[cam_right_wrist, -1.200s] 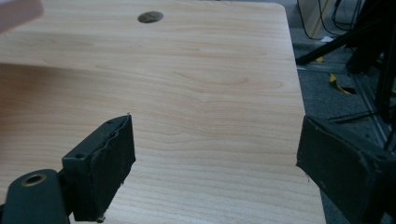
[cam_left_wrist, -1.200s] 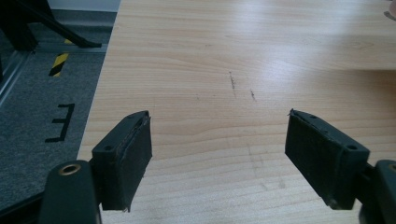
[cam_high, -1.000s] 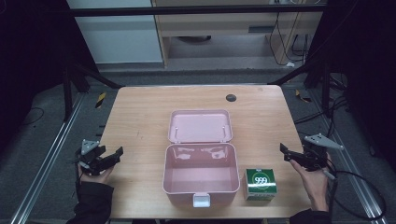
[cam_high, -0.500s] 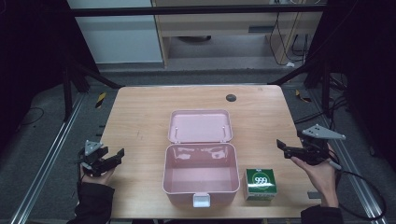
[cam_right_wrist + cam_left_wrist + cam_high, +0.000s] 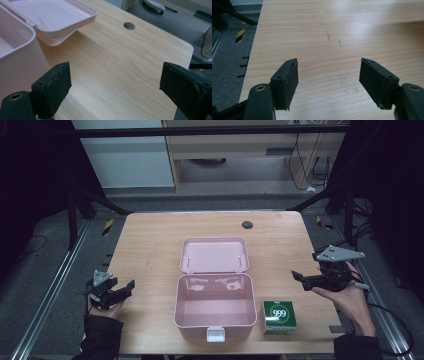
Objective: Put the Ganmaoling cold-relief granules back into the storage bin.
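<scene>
Green carton marked 999 (image 5: 279,316), lower right of high view, beside open pink lidded box (image 5: 215,306): light, stiff cardboard, crushable; grip flat opposite sides. Right gripper (image 5: 300,278) jaws just been opening, nothing between. Left gripper (image 5: 128,287) jaws spread, empty.

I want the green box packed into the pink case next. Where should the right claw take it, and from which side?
Grip the green box across its two side faces, coming down from above. It stands upright with its top free, and the pink case sits just left, so a level approach is cramped.

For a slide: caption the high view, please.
Open pink box with a green carton beside it; left gripper and right gripper wait open.
</scene>
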